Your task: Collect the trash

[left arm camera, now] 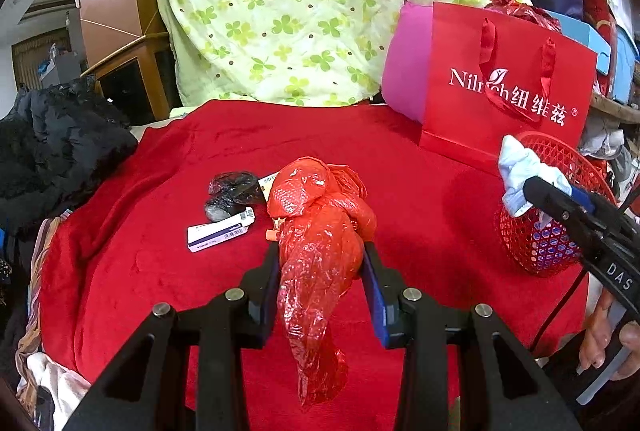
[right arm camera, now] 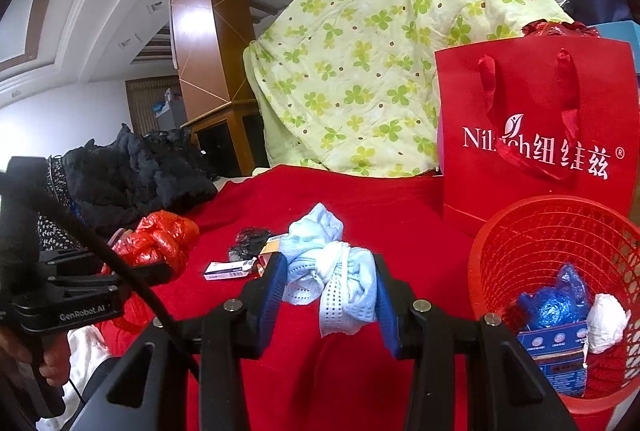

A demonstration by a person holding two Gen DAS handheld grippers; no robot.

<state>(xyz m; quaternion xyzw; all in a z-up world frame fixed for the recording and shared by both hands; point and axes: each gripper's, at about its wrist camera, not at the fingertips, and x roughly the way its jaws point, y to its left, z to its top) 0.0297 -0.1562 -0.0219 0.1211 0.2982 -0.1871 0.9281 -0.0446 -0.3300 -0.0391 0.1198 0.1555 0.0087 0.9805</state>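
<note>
Trash is being carried in both tools: the left gripper [left arm camera: 322,263] is clamping a crumpled red plastic bag [left arm camera: 316,231] above the red blanket [left arm camera: 160,231], while the right gripper [right arm camera: 330,287] is pinching a pale blue wad [right arm camera: 328,267] beside the red mesh basket [right arm camera: 532,231], presumably for dropping in.

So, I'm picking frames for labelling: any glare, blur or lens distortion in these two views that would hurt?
Left wrist view: sharp, strong fisheye bending with dark corners, small glints on the crumpled red plastic bag in the left gripper. Right wrist view: same curvature, a bright sheen on the brown wooden pillar; the light blue crumpled cloth in the right gripper stays crisp.
</note>
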